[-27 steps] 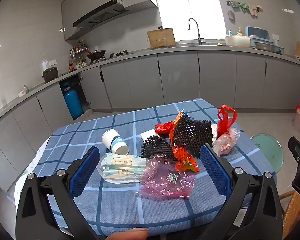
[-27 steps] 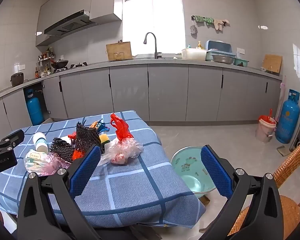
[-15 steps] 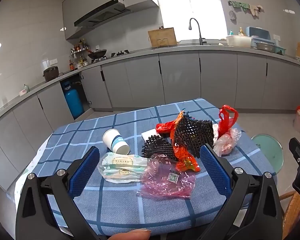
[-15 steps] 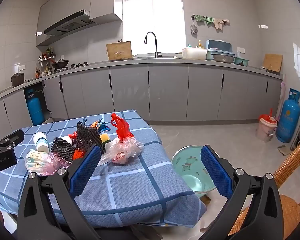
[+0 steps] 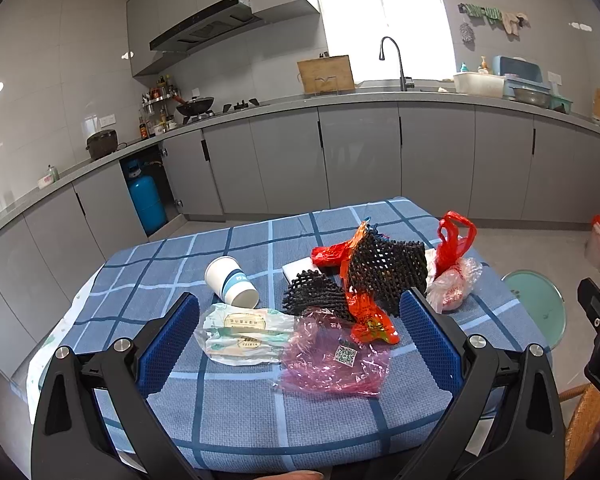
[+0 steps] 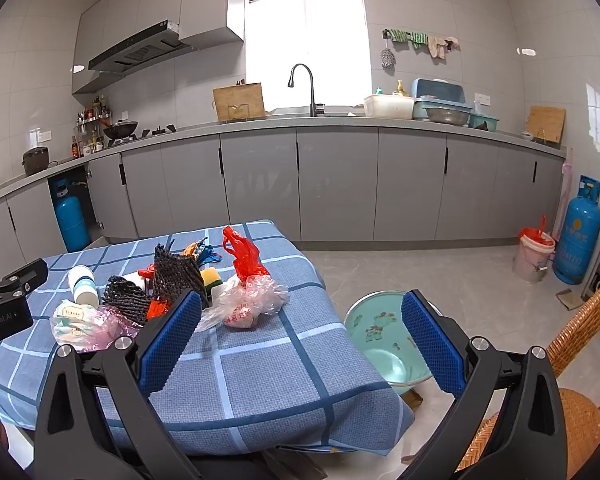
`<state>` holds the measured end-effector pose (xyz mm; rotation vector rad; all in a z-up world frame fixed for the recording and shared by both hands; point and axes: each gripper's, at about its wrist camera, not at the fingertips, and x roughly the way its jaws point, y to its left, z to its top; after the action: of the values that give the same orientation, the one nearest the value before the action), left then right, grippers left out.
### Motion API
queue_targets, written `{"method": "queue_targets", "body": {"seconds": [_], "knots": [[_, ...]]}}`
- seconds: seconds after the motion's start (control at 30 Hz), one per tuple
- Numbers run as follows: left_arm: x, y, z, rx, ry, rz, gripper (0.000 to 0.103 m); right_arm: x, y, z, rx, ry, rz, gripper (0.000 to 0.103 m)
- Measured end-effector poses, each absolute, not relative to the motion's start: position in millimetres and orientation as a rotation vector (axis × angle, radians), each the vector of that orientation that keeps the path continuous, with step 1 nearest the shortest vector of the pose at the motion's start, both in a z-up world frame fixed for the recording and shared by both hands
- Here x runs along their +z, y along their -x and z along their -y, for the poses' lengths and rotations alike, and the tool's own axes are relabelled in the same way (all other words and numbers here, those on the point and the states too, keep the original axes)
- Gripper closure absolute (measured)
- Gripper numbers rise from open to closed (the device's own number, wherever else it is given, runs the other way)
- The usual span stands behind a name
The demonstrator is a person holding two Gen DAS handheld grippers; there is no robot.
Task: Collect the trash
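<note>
step: start, nothing picked | left claw [image 5: 300, 340] and right claw [image 6: 300, 340] wide, empty | next: close on pink bag [image 5: 336, 356], carry toward green basin [image 6: 384, 340]

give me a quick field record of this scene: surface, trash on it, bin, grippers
surface: table with blue checked cloth
trash: paper cup on its side; white wrapper; pink bag; black foam netting; red-handled bag
bin: green basin on the floor beside the table
left gripper: open, holding nothing
right gripper: open, holding nothing
</note>
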<state>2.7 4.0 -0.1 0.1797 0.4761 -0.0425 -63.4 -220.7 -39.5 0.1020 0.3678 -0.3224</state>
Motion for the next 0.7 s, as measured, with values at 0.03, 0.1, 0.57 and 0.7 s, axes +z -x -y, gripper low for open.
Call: {"method": "queue_targets", "body": {"seconds": [0.03, 0.1, 0.57, 0.7], "knots": [[0.3, -2.6, -4.4, -0.041, -0.179, -0.476, 0.004, -39.5, 63.3, 220.7, -0.322, -0.102, -0.369, 0.004], [1.0, -3.2, -4.8, -0.04, -0.177, -0.478, 0.004, -39.5, 63.5, 220.8, -0.321, -0.103, -0.369, 0.004], [-0.1, -3.3, -5.5, -0.037, -0.178, -0.477, 0.004, -40.2, 63.4, 221.0, -0.322, -0.106, -0.368, 0.004], [-0.1, -3.4, -5.0, -0.039, -0.18, -0.477, 0.004, -40.2, 63.4, 221.0, -0.321, -0.106, -0.368, 0.004]]}}
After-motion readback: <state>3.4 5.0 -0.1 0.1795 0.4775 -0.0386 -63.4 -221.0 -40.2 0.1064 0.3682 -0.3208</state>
